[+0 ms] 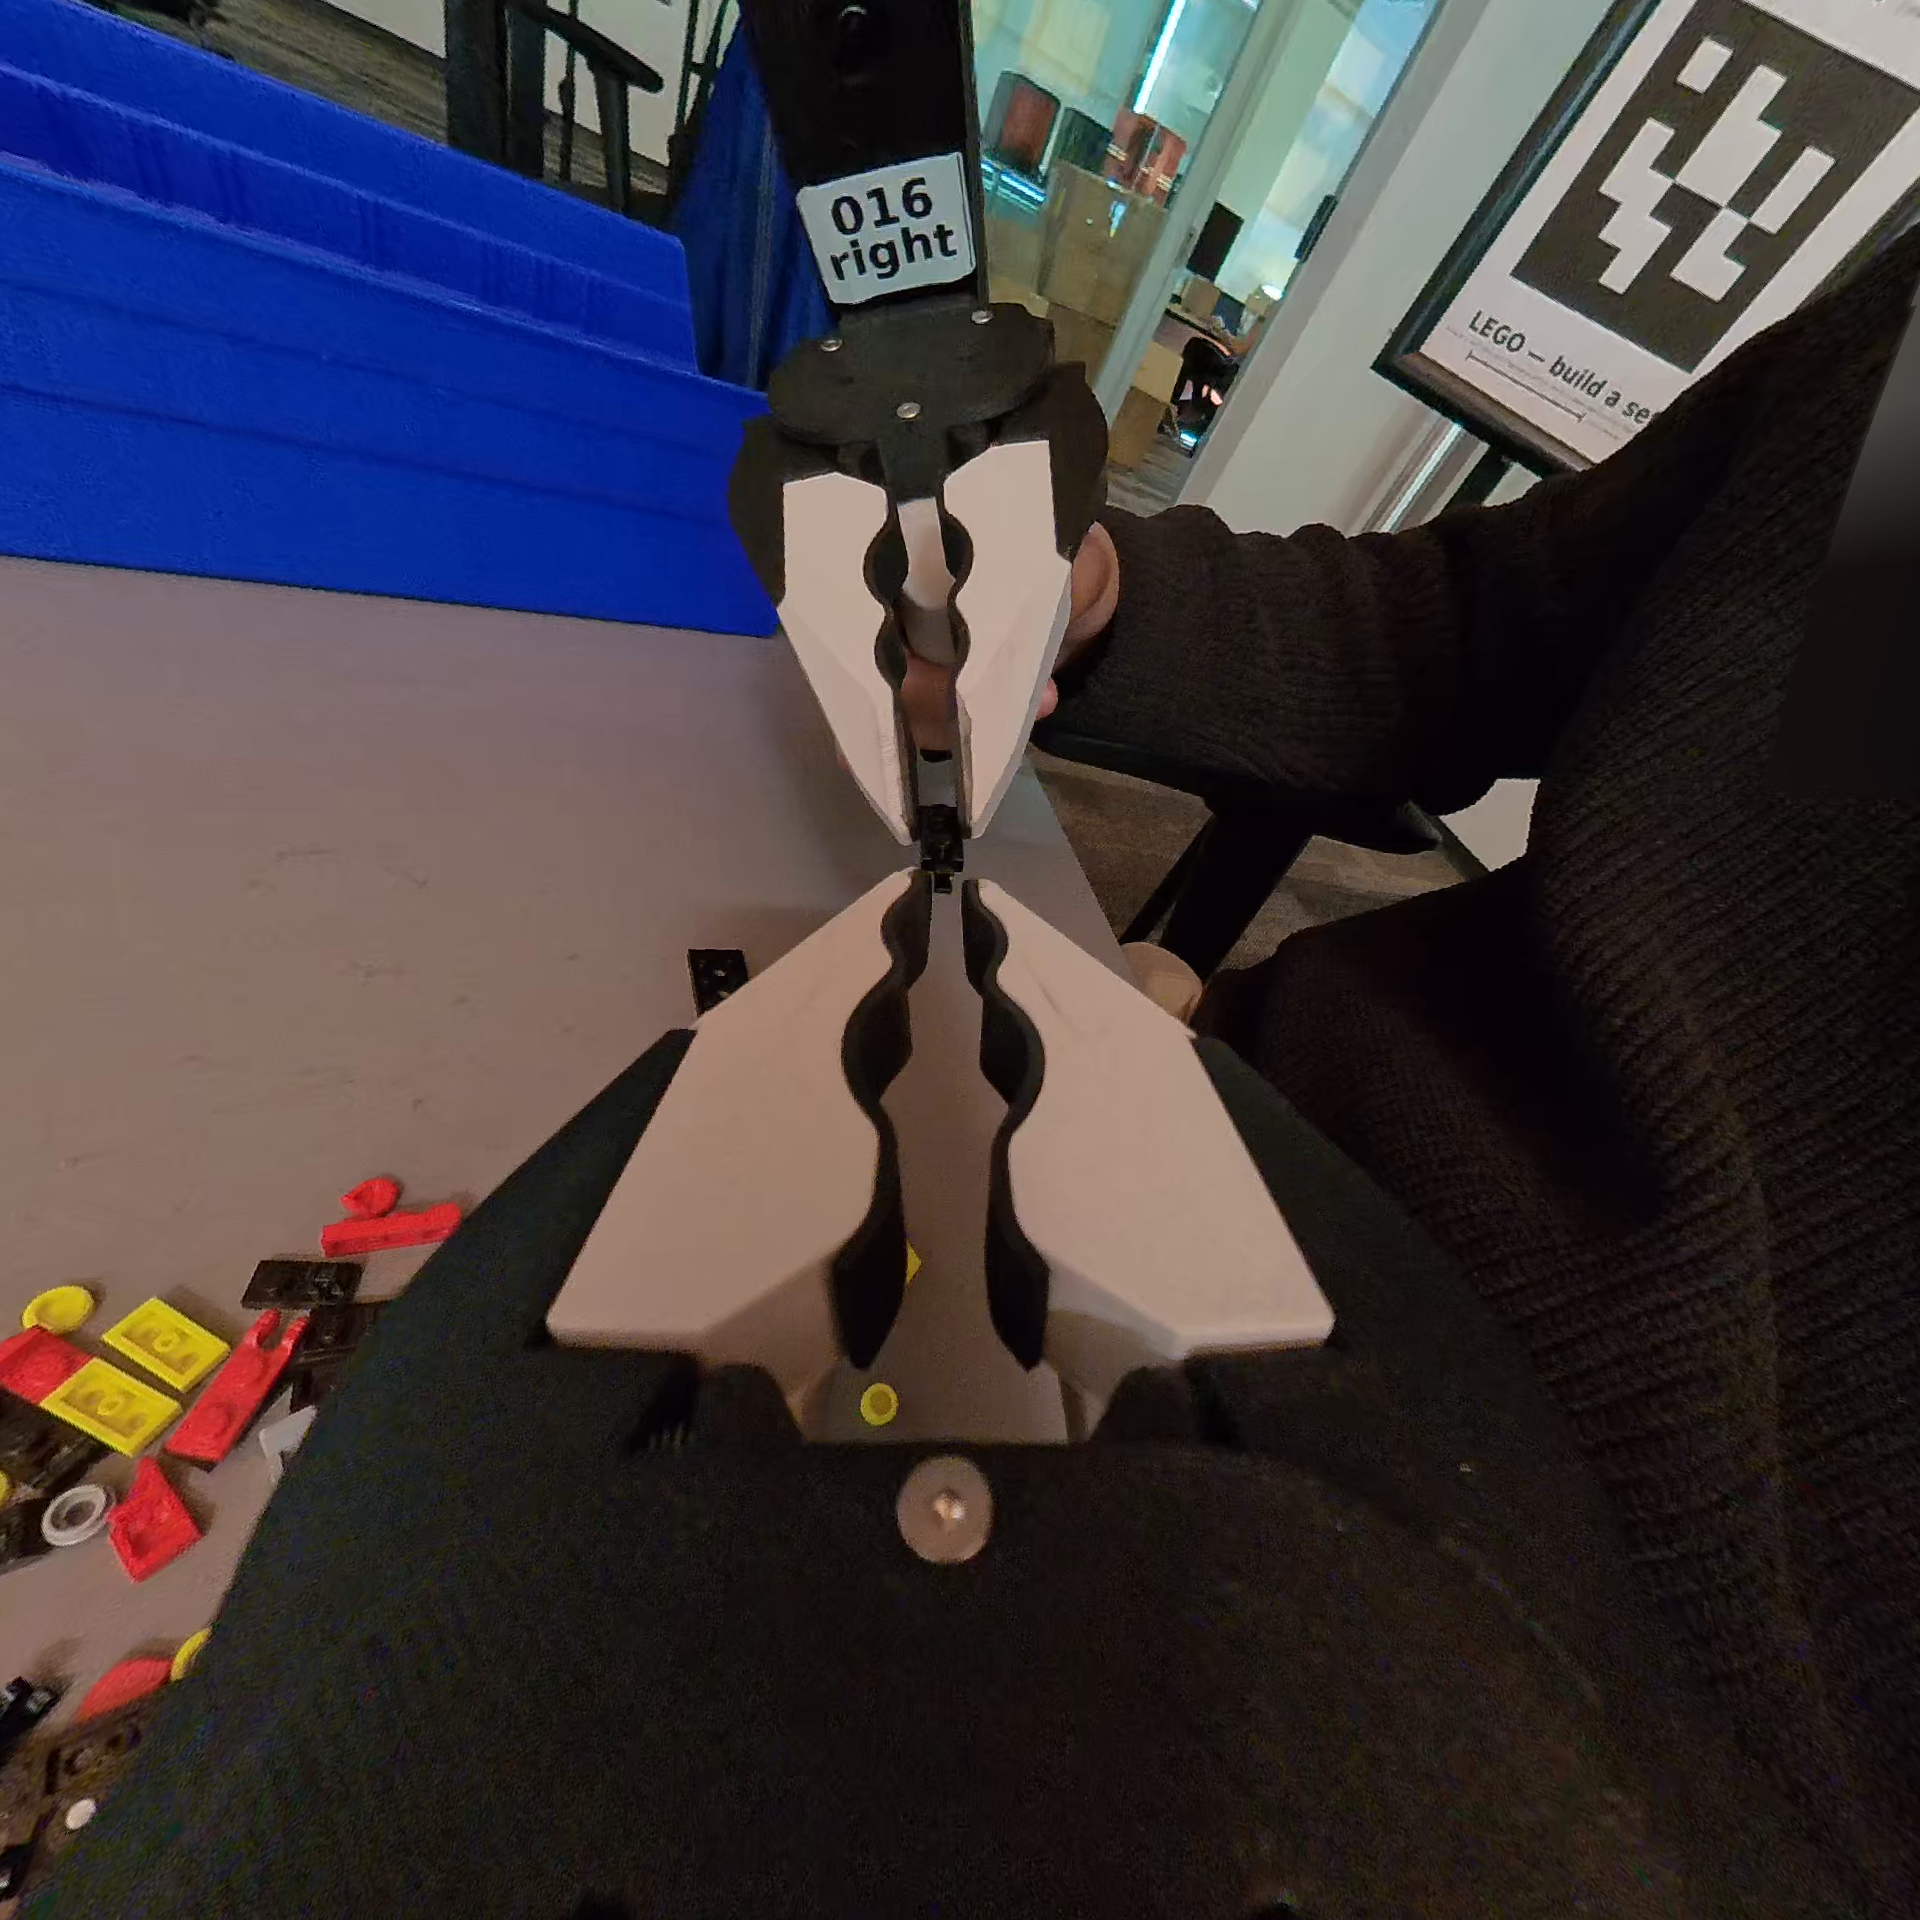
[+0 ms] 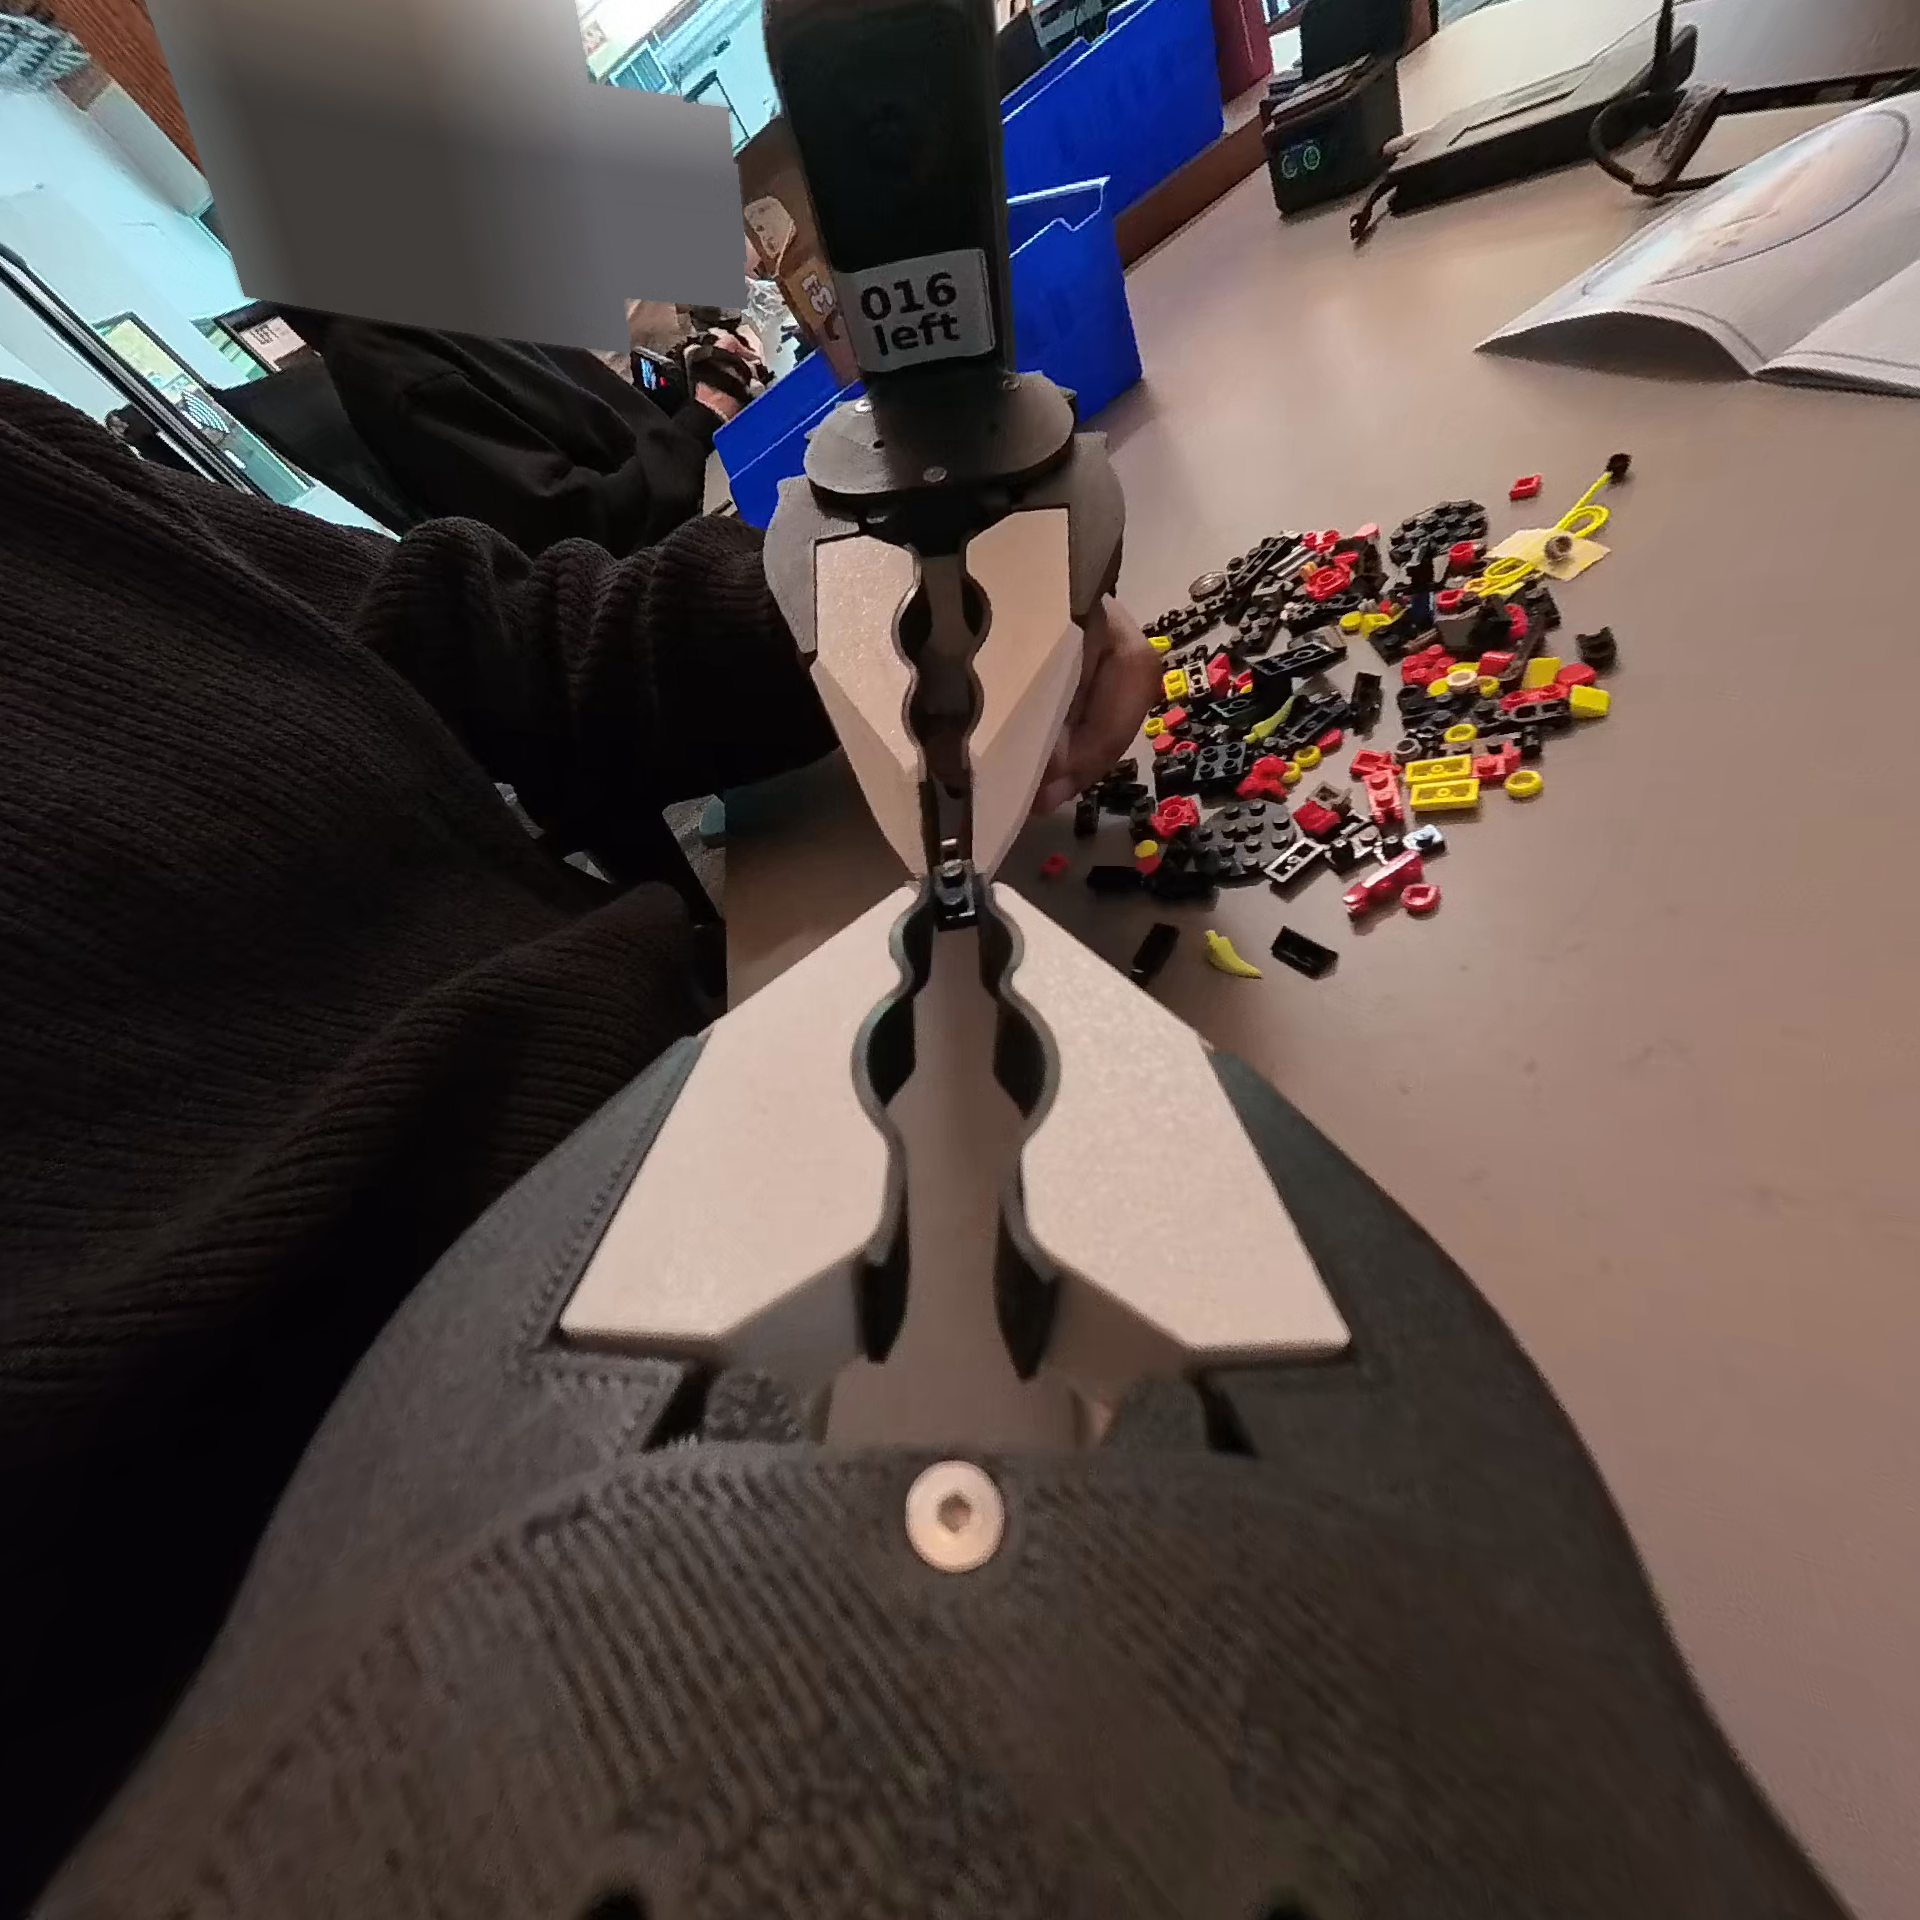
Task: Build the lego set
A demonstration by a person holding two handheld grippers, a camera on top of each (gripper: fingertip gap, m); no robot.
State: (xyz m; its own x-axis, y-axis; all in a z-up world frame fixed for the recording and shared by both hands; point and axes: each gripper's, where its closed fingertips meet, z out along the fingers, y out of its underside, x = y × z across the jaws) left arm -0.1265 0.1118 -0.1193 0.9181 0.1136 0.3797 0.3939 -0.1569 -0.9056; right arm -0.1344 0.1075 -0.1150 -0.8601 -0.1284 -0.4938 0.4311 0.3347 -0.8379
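Observation:
My two grippers meet tip to tip above the table's near edge. In the left wrist view my left gripper [image 1: 940,885] is nearly closed, its tips pinching the lower end of a small black lego piece [image 1: 940,844]. The right gripper [image 1: 943,821] comes from the top and is shut on the upper end. In the right wrist view my right gripper [image 2: 953,906] is shut on the black piece [image 2: 954,900], and the left gripper [image 2: 949,854] touches it from above. A pile of red, yellow and black lego parts [image 2: 1382,707] lies on the table to the right.
Blue bins [image 1: 312,364] stand at the back of the grey table [image 1: 416,831]. Loose bricks [image 1: 156,1382] lie to the left and a black plate [image 1: 715,975] beside my left fingers. An open booklet [image 2: 1766,270] lies far right. Dark sleeves [image 2: 312,831] fill the table-edge side. My two grippers' fingertips are within a few centimetres of each other.

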